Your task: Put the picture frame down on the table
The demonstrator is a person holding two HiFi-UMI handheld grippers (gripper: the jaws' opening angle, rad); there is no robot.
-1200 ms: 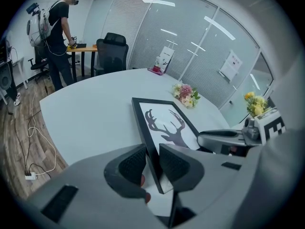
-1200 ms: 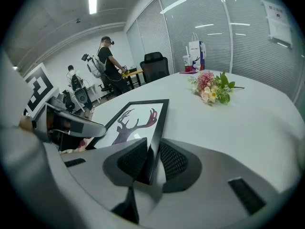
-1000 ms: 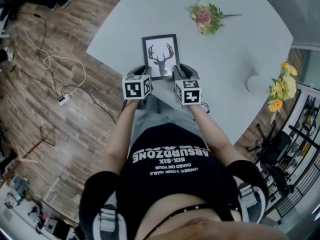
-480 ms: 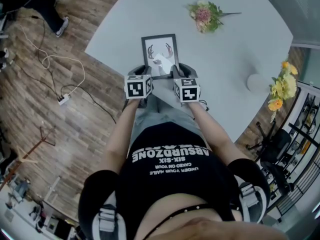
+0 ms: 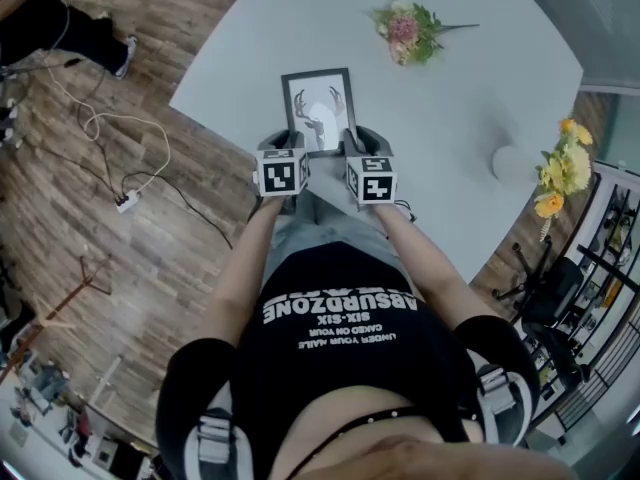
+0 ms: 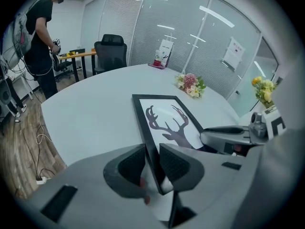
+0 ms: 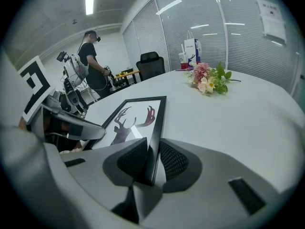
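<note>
A black picture frame [image 5: 318,108] with a deer print lies low over the near part of the white table [image 5: 480,78], tilted a little toward me. Whether its far edge rests on the table I cannot tell. My left gripper [image 5: 291,150] is shut on the frame's left edge near the bottom corner, and in the left gripper view both pads [image 6: 174,162] press on the black frame [image 6: 167,120]. My right gripper [image 5: 352,147] is shut on the right edge near the other bottom corner. There the frame [image 7: 138,113] runs between that gripper's pads [image 7: 131,160].
A pink bouquet [image 5: 408,30] lies on the table beyond the frame. Yellow flowers [image 5: 560,173] and a white round thing [image 5: 510,163] sit at the table's right edge. A person [image 6: 40,37] stands by a desk and chair [image 6: 110,49]. Cables [image 5: 120,158] trail on the wood floor.
The frame has tipped slightly, and glare now covers part of the deer print. Both grippers have drawn a little closer together and kept their hold.
</note>
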